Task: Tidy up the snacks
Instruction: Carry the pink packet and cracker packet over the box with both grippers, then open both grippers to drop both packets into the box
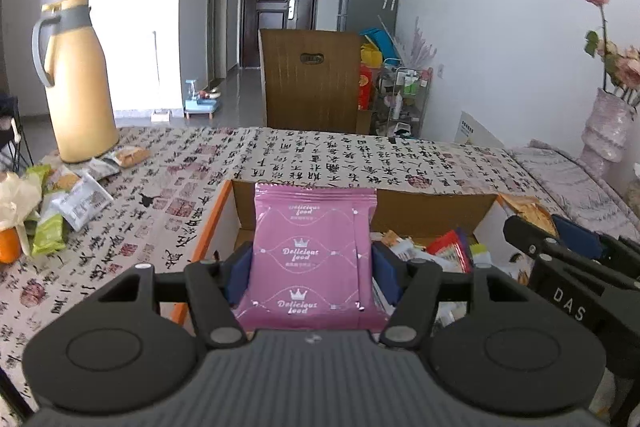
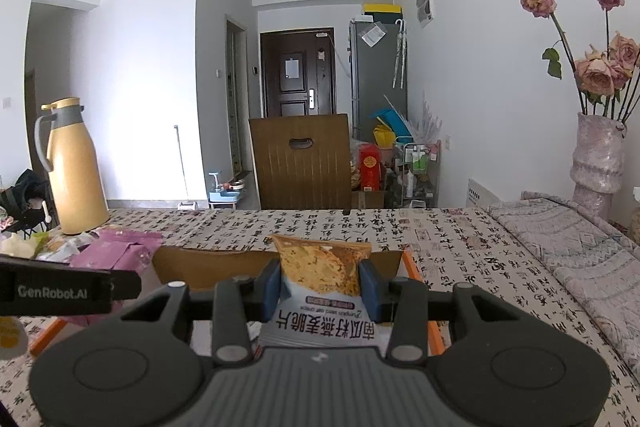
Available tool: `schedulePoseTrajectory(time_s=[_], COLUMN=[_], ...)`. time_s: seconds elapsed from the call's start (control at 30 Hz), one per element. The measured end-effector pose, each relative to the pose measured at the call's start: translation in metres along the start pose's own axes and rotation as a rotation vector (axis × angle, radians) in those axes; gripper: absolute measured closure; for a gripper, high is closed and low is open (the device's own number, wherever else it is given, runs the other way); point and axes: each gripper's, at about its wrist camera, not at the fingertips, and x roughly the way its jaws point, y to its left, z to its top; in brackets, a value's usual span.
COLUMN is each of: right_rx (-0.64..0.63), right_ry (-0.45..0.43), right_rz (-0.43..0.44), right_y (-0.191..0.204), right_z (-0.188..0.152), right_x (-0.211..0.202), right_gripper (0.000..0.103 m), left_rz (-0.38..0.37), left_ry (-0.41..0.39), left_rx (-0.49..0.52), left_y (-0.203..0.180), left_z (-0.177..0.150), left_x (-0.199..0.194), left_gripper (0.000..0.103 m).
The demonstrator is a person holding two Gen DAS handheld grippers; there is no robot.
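Note:
My left gripper (image 1: 312,273) is shut on a pink "Delicious food" snack packet (image 1: 314,251) and holds it upright over the open cardboard box (image 1: 424,213) with orange edges. Several snack packets (image 1: 444,247) lie inside the box. My right gripper (image 2: 320,285) is shut on a white and orange oat crisp packet (image 2: 320,275), also above the box (image 2: 208,267). The right gripper shows at the right edge of the left wrist view (image 1: 568,259). The left gripper shows at the left of the right wrist view (image 2: 60,291), with the pink packet (image 2: 116,251) beyond it.
A pile of loose snacks (image 1: 60,199) lies on the calligraphy-print tablecloth (image 1: 320,151) at the left, by a yellow thermos jug (image 1: 76,83). A vase of dried roses (image 2: 596,155) stands at the right on a folded quilt (image 2: 568,239). A brown chair back (image 2: 304,163) stands behind the table.

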Motion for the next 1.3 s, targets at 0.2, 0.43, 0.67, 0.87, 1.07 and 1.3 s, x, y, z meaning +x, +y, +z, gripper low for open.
schedulePoseTrajectory(time_s=[0.2,0.43,0.67,0.87,1.07,1.3], right_rx=[0.013,0.032,0.061,0.088,0.076,0.058], right_ry=[0.026,0.066,0.041,0.051,0.042,0.035], right_rz=[0.001,0.008,-0.015,-0.012,-0.010,0.005], right_y=[-0.007,-0.011,-0.017,-0.021,-0.018,-0.013], right_z=[-0.005,-0.014,-0.014,-0.014,-0.010,-0.017], right_x=[0.018,0.029,0.023,0.021,0.007,-0.033], right_gripper=[0.063,0.061,0.003,0.000,0.000,0.000], left_rz=[0.007,-0.006,0.009,0.006,0.002,-0.009], left_ry=[0.013,0.052,-0.023,-0.029,-0.079,-0.124], left_rx=[-0.036,-0.024,-0.039,-0.039,-0.016,0.028], left_y=[0.009,0.010,0.016,0.016,0.015,0.016], left_z=[-0.005,-0.015,-0.014,-0.012,-0.010,-0.026], left_x=[0.020,0.035,0.021,0.017,-0.008,-0.053], left_gripper=[0.040,0.038,0.000,0.000,0.000,0.000])
